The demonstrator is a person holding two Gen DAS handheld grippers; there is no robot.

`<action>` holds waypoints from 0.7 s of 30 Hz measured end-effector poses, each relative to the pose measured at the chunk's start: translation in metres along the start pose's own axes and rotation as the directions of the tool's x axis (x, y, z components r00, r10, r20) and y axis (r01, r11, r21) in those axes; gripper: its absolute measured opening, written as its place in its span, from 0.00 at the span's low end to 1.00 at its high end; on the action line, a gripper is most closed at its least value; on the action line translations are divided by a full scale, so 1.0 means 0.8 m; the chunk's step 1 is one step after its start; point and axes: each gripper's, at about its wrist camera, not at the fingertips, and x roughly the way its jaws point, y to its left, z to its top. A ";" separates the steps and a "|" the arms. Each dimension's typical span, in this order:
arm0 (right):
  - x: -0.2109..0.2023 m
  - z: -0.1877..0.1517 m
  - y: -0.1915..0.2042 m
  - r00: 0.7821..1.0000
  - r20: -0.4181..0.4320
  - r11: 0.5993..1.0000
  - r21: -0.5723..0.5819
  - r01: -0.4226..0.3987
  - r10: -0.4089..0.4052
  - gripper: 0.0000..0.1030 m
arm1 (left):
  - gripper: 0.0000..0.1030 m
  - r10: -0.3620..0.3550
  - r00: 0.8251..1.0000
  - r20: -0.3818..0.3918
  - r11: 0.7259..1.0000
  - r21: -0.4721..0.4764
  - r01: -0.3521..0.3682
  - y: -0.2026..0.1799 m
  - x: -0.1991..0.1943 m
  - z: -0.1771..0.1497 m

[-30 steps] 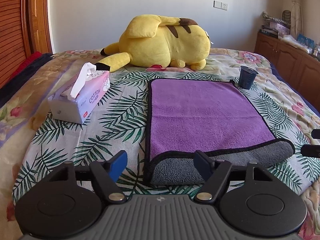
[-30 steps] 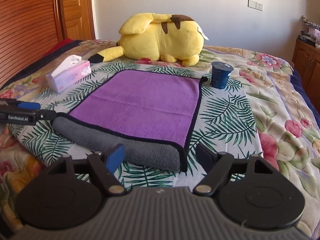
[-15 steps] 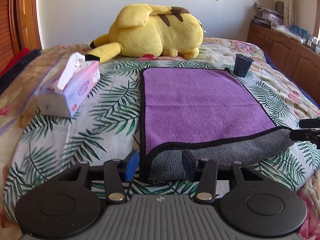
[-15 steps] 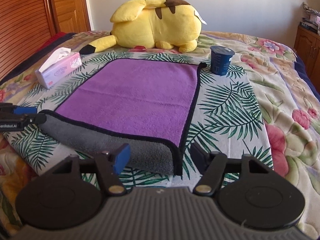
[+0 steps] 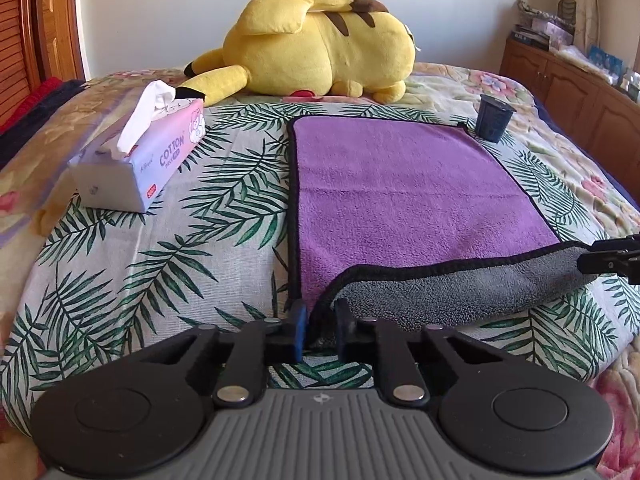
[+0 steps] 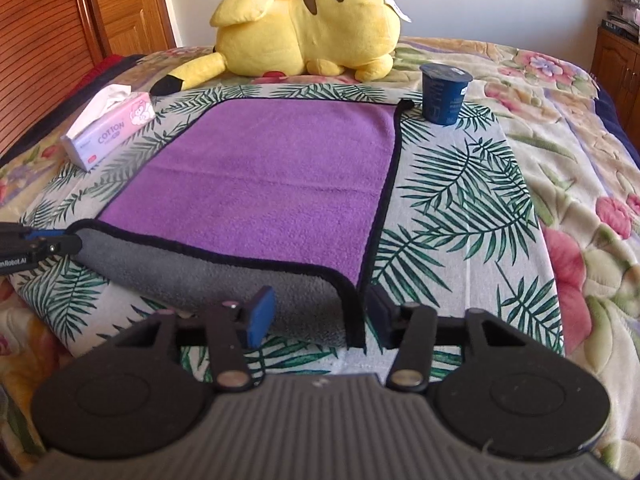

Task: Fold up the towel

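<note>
A purple towel (image 5: 400, 192) with a black border lies flat on the bed, its near edge turned over to show a grey underside (image 5: 460, 292). My left gripper (image 5: 320, 330) is shut on the towel's near left corner. In the right wrist view the towel (image 6: 272, 184) has its near right corner between the fingers of my right gripper (image 6: 320, 316). Those jaws are closing, and the pads stand just beside the grey fold. Each gripper also shows in the other's view: the right gripper (image 5: 612, 258) at the fold's right end, the left gripper (image 6: 40, 244) at its left end.
A pink tissue box (image 5: 140, 164) lies left of the towel. A yellow plush toy (image 5: 320, 48) lies behind it. A dark blue cup (image 6: 444, 94) stands at the towel's far right corner. A wooden cabinet (image 5: 580, 92) lines the right wall. The leaf-print bedspread (image 5: 200, 260) drops off at the near edge.
The left jaws went from wide apart to shut on the towel's near left corner. The right jaws narrowed around the near right corner as that gripper came slightly closer.
</note>
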 end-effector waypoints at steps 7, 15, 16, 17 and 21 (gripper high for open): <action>-0.006 -0.002 0.002 1.000 0.001 1.000 -0.014 -0.008 0.008 0.31 | 0.00 -0.010 1.000 0.006 1.000 0.004 0.010 -0.002 -0.002 0.000; -0.003 -0.004 0.004 1.000 -0.010 0.999 -0.035 0.024 -0.024 0.18 | 0.00 -0.011 1.000 0.001 1.000 0.006 0.011 -0.002 0.005 -0.002; -0.002 -0.004 0.005 0.999 -0.012 0.999 -0.037 0.031 -0.031 0.13 | 0.00 -0.011 1.000 0.002 1.000 0.009 0.011 -0.002 0.005 -0.002; 0.000 -0.004 0.004 0.999 -0.015 0.999 -0.039 0.036 -0.037 0.09 | 0.00 -0.011 1.000 0.004 1.000 0.010 0.011 -0.001 0.004 -0.002; 0.001 -0.004 -0.001 1.000 -0.010 0.999 -0.030 0.025 -0.025 0.04 | 0.00 -0.018 1.000 0.013 1.000 0.012 0.018 -0.002 0.003 -0.003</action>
